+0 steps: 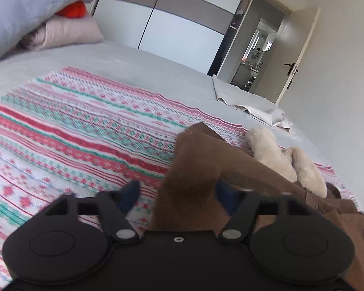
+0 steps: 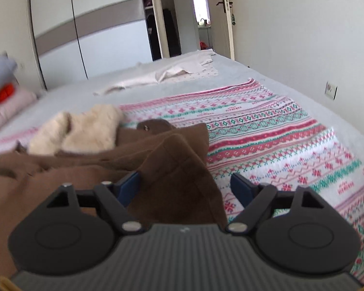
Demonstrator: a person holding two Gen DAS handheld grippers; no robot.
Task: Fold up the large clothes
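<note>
The left gripper has its jaws parted, straddling a raised fold of the brown coat. The coat lies on the patterned blanket atop the bed, running rightward. The right gripper likewise straddles a fold unclenched; its view shows the cream fur collar far left.

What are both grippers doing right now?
Left gripper: open, jaws wide around brown coat fabric.
Right gripper: open, brown coat fabric between jaws, not clamped.

Soft daylight, bright doorway glare, motion blur throughout, strong fisheye bending at edges.
</note>
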